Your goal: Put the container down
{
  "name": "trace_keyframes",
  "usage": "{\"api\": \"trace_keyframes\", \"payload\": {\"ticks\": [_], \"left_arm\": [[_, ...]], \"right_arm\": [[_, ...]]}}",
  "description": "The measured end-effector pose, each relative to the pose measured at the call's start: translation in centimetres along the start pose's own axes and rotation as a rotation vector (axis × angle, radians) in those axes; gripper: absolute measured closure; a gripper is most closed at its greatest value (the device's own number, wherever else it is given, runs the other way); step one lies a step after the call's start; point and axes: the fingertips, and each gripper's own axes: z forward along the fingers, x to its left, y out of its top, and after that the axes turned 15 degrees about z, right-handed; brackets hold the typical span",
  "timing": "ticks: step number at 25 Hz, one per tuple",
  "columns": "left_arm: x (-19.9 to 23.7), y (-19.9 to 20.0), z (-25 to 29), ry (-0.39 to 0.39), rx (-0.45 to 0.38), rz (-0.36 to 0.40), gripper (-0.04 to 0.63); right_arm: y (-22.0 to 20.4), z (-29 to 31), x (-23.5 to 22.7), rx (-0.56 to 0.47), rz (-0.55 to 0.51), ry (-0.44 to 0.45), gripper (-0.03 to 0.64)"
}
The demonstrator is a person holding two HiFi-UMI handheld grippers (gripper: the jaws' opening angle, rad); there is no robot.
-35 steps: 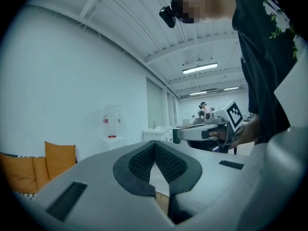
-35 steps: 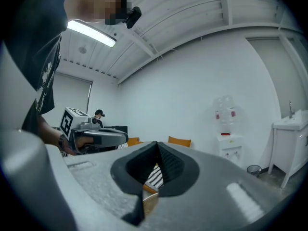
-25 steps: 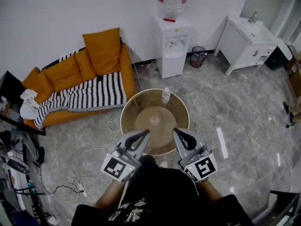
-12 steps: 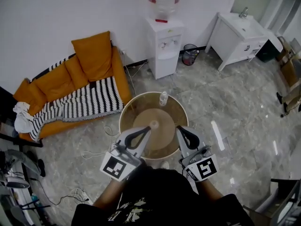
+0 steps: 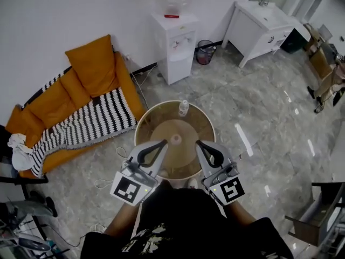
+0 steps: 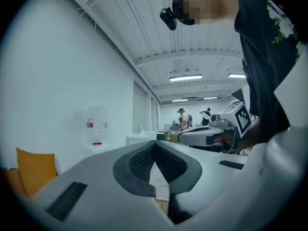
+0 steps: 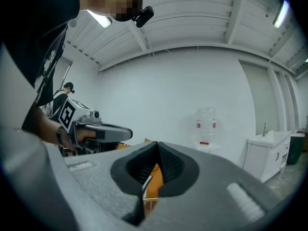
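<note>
A large round thing (image 5: 145, 124) with a clear rim and a tan middle sits just ahead of me; I cannot tell whether it is a tub or a glass-topped table. A small clear bottle (image 5: 183, 108) stands at its far edge. My left gripper (image 5: 163, 142) and right gripper (image 5: 198, 142) point level over its near side, side by side. Both are shut, and nothing shows between the jaws in the left gripper view (image 6: 155, 144) or the right gripper view (image 7: 157, 144). Whether either touches the round thing is hidden.
An orange sofa (image 5: 81, 85) with a striped blanket stands at the left. A white water dispenser (image 5: 173, 42) is against the back wall, with a bin (image 5: 204, 52) and a white sink cabinet (image 5: 259, 23) to its right. Cables (image 5: 121, 154) lie on the marble floor.
The room has slid left in the head view: the dispenser, sofa and cabinet all shifted. Both grippers and the round thing keep nearly the same place in the picture. The jaws stay shut.
</note>
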Motion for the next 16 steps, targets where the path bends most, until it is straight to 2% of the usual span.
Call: {"api": "trace_keyframes", "payload": {"ticks": [11, 16], "left_arm": [[1.9, -2.9, -1.6, -0.103, -0.006, 0.012, 0.594], [2.5, -4.4, -2.2, -0.123, 0.033, 0.001, 0.594]], "right_arm": [[-2.8, 2.3, 2.0, 0.01, 0.008, -0.086, 0.623], [-3.6, 3.1, 1.8, 0.025, 0.009, -0.113, 0.623]]}}
